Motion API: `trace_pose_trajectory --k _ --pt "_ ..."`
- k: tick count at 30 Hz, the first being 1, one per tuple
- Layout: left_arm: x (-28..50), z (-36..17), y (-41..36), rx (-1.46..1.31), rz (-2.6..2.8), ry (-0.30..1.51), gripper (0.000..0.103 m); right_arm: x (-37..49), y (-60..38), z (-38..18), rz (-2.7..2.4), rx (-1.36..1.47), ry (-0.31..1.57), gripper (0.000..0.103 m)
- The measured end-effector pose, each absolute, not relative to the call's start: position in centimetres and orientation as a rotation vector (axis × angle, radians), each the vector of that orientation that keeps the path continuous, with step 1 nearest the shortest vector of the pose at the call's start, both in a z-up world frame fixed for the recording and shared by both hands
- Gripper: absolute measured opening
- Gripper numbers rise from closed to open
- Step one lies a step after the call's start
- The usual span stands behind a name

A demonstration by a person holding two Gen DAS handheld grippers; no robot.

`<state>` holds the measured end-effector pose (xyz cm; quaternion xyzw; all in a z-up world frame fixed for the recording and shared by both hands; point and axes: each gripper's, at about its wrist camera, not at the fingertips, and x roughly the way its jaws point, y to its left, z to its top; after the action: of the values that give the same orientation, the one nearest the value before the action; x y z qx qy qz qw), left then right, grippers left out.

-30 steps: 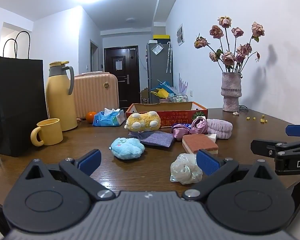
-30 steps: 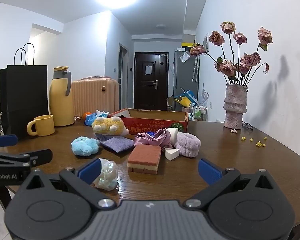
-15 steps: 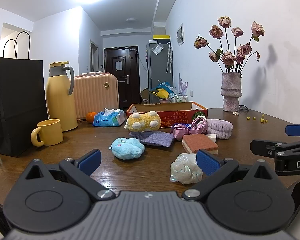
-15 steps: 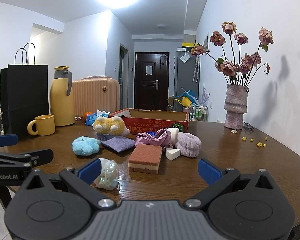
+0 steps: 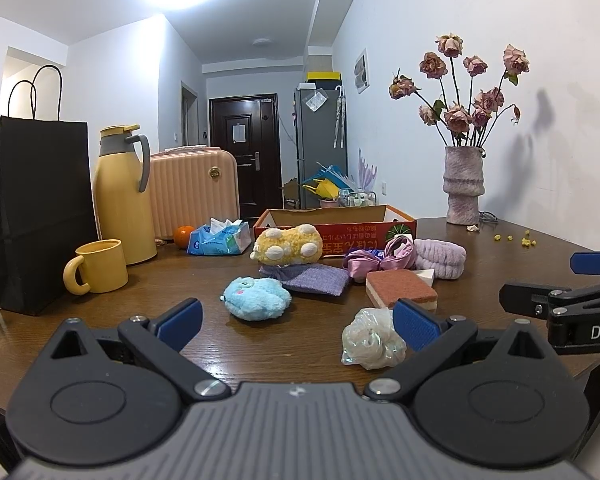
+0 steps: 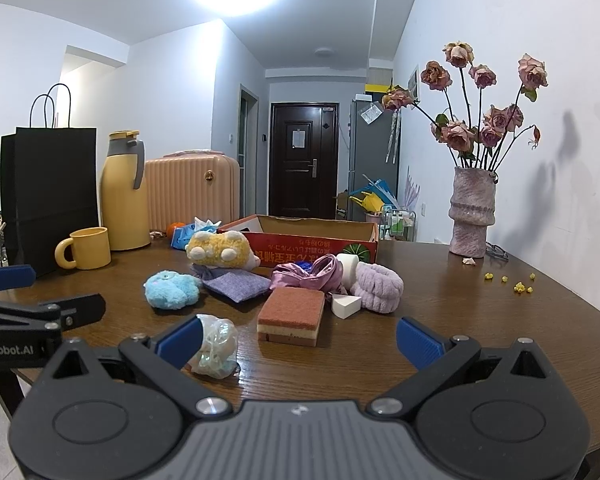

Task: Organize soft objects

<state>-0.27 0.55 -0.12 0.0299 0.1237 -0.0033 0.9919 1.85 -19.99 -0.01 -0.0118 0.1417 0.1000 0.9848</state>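
Note:
Soft objects lie on the wooden table [image 5: 148,280]: a blue plush [image 5: 257,298], a yellow plush [image 5: 288,243], a purple cloth [image 5: 310,278], a pink satin scrunchie [image 5: 376,259], a lilac headband [image 5: 440,256], a red sponge [image 5: 400,294], a white mesh puff [image 5: 370,340] and a white wedge sponge [image 6: 346,306]. An open red cardboard box [image 5: 336,226] stands behind them. My left gripper [image 5: 296,322] is open and empty, near the puff. My right gripper [image 6: 298,338] is open and empty, in front of the red sponge [image 6: 292,316]; the puff [image 6: 216,346] lies by its left finger.
A black paper bag [image 5: 36,216], a yellow thermos [image 5: 122,196], a yellow mug [image 5: 98,266], a tissue pack [image 5: 220,238] and an orange [image 5: 183,236] stand at the left. A vase of dried roses [image 5: 462,184] stands at the far right. A peach suitcase [image 5: 192,192] is behind.
The right gripper has moved slightly forward toward the objects. The left gripper has hardly moved. Both stay open and empty.

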Motion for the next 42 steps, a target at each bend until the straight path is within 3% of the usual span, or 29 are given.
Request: trace_pose_trajectory --k 42 --pt "0.1 0.1 1.3 0.056 0.000 0.254 0.103 1.6 -19.6 -0.2 0.209 -0.024 0.293 0.103"
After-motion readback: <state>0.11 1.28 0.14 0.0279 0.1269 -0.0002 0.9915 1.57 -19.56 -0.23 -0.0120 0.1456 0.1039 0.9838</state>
